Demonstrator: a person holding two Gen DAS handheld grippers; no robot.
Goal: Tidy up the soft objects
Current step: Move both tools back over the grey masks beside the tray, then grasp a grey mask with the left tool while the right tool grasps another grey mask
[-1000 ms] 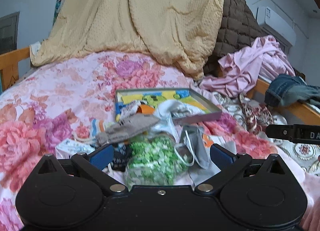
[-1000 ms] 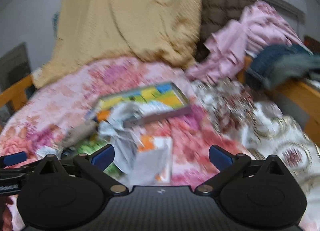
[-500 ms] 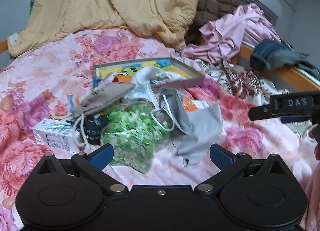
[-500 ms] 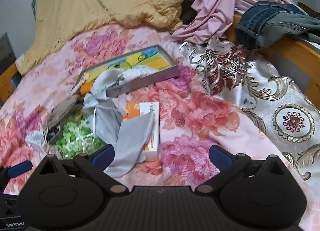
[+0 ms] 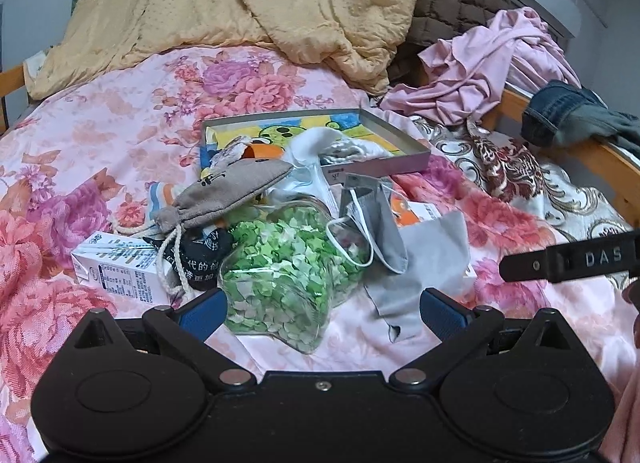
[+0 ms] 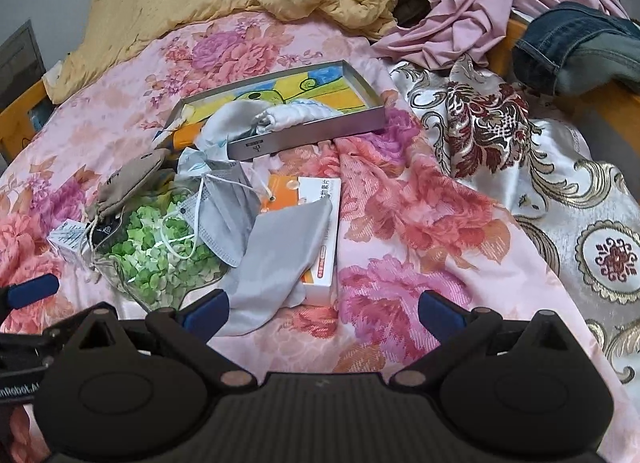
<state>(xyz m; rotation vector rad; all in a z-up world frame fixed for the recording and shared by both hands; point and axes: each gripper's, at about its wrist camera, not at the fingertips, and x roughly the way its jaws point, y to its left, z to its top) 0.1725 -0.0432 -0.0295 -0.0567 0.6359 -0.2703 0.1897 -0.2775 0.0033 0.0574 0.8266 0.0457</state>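
Note:
A heap of small items lies on the floral bedspread (image 5: 100, 135). In it are a clear bag of green paper bits (image 5: 284, 267) (image 6: 160, 259), a tan drawstring pouch (image 5: 232, 191) (image 6: 128, 179), a grey face mask (image 5: 376, 219) (image 6: 228, 207), a grey cloth sleeve (image 5: 424, 263) (image 6: 280, 259) and white cloth (image 6: 296, 115) in a shallow grey box (image 5: 384, 163) (image 6: 312, 131). My left gripper (image 5: 320, 309) stands open just short of the green bag. My right gripper (image 6: 324, 309) is open over the bedspread, beside the grey sleeve.
A small white carton (image 5: 116, 267) lies left of the heap, an orange-and-white box (image 6: 320, 223) under the sleeve. A yellow quilt (image 5: 248, 3), pink clothing (image 5: 488, 63), jeans (image 6: 576, 51) on the wooden rail and a patterned satin cover (image 6: 520, 167) lie around.
Both grippers have drawn back and risen, so the heap sits lower and farther in view. The right view has swung down onto the bedspread. Jaws stayed open.

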